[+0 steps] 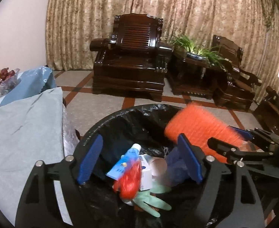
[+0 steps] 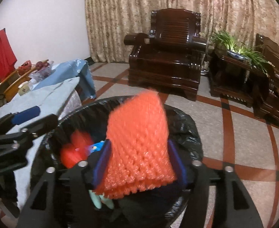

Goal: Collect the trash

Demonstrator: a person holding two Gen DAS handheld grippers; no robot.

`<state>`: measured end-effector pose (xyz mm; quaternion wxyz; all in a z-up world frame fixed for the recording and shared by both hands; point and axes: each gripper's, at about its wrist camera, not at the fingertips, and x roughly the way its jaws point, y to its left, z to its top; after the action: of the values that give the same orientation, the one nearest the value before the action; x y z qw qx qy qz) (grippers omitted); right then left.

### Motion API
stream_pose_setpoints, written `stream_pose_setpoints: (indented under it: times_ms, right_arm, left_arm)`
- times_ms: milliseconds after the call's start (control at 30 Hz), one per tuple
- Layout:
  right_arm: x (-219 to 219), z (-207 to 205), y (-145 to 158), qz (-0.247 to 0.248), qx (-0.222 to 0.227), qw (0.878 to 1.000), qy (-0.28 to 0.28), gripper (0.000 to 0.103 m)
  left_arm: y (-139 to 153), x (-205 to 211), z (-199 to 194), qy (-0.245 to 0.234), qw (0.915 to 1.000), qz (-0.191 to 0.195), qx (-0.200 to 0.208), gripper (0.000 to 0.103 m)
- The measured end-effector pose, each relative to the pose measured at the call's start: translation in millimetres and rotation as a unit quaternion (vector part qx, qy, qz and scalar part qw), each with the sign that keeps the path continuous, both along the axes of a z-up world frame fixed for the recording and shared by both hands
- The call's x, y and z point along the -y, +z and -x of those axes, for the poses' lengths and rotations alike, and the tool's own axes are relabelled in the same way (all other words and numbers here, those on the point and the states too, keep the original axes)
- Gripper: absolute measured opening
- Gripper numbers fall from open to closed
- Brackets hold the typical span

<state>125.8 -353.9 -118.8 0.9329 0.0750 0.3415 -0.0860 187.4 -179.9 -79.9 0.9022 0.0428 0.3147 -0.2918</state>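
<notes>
A bin lined with a black bag (image 1: 120, 114) (image 2: 186, 121) stands on the floor below both grippers. Inside lie a red net (image 1: 130, 182), a blue-and-white tube (image 1: 126, 161), a mint green glove (image 1: 148, 201) and white packaging. My left gripper (image 1: 139, 157) is open and empty over the bin's mouth. My right gripper (image 2: 139, 161) is shut on an orange foam net sleeve (image 2: 137, 138), held above the bin; it also shows in the left wrist view (image 1: 196, 125).
A table with a pale blue cloth (image 1: 21, 133) (image 2: 50, 93) sits left of the bin, with bagged fruit at its far end. Dark wooden armchairs (image 1: 130, 57) and a side table with a plant (image 1: 196, 51) stand by the curtain across the tiled floor.
</notes>
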Motion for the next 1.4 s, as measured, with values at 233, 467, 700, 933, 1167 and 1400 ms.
stream_pose_setpoints:
  times_ms: [233, 467, 700, 933, 1167, 1400]
  right_arm:
    - [2.2, 17.8, 7.3, -0.004, 0.015, 1.000, -0.019, 0.097]
    - [-22.7, 38.8, 35.4, -0.024, 0.043, 0.999, 0.009, 0.097]
    - [-62.9, 51.6, 61.5, -0.021, 0.061, 0.997, 0.045, 0.097]
    - [-101.6, 64.0, 86.3, -0.008, 0.073, 0.995, 0.074, 0.097]
    - [-125.2, 75.5, 102.5, -0.002, 0.080, 0.992, 0.093, 0.097]
    - [-138.2, 82.3, 118.0, 0.002, 0.090, 0.990, 0.106, 0.097]
  left_arm:
    - [14.0, -32.5, 1.2, 0.021, 0.9995, 0.021, -0.004, 0.089]
    - [49.4, -78.4, 15.9, 0.067, 0.9972, 0.023, 0.024, 0.094]
    - [69.8, -116.0, 45.5, 0.101, 0.9944, 0.004, 0.033, 0.097]
    - [78.8, -146.6, 76.4, 0.124, 0.9917, -0.008, 0.032, 0.097]
    - [91.5, -163.5, 102.6, 0.137, 0.9896, -0.008, 0.044, 0.097]
    - [107.8, -169.0, 117.9, 0.144, 0.9882, 0.002, 0.053, 0.097]
